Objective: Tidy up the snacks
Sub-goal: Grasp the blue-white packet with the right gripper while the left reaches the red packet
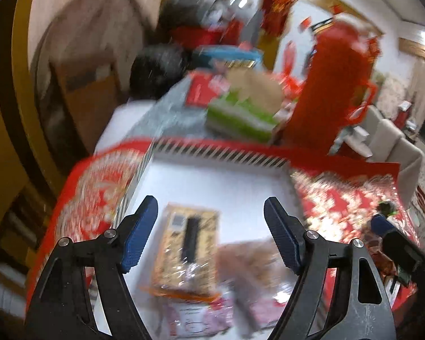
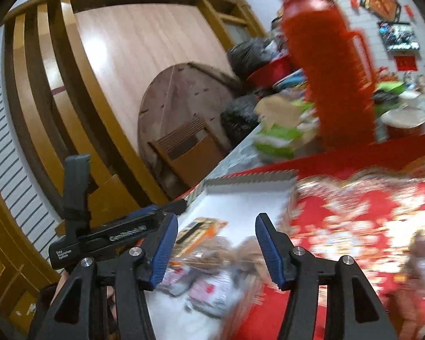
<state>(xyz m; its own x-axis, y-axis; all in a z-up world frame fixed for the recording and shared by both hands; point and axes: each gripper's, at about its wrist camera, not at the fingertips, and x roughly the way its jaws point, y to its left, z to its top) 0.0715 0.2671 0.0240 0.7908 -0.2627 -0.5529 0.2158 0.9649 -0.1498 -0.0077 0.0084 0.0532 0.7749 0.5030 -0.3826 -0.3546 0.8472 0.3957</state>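
Both views are smeared by motion blur, so fine detail is lost. The left gripper (image 1: 211,225) hangs with its blue-padded fingers (image 1: 140,233) released, spread wide with nothing between them, above a shallow white tray with a black-and-white striped rim (image 1: 212,153) that sits on a red cloth with a white and gold pattern (image 1: 345,198) covering the desk. Inside the tray, below the left gripper, lies a flat yellow snack packet with a dark bar printed down its middle and an orange sealed edge (image 1: 188,243); just beside it, toward the tray's near right corner, is a clear bag of brown snacks (image 1: 250,257), and nearer the tray's front edge lies a pink and white wrapped packet (image 1: 195,317), which the yellow packet partly overlaps. The right gripper (image 2: 216,243) is likewise released, its blue-padded fingers (image 2: 164,249) apart and empty, hovering over the same tray (image 2: 249,181) with the clear bag of brown snacks (image 2: 226,255) and the pink and white packet (image 2: 204,289) below it and the yellow packet (image 2: 201,229) just beyond. At the far edge of the desk, past the tray, stand a tall red plastic thermos jug with a handle (image 1: 334,85), a green and white box (image 1: 240,119) and a crumpled brown paper bag (image 1: 257,85). Black rubbish bags (image 2: 240,113) and a round wooden tabletop leaning on the wall (image 2: 181,107) lie beyond the desk's far left corner.
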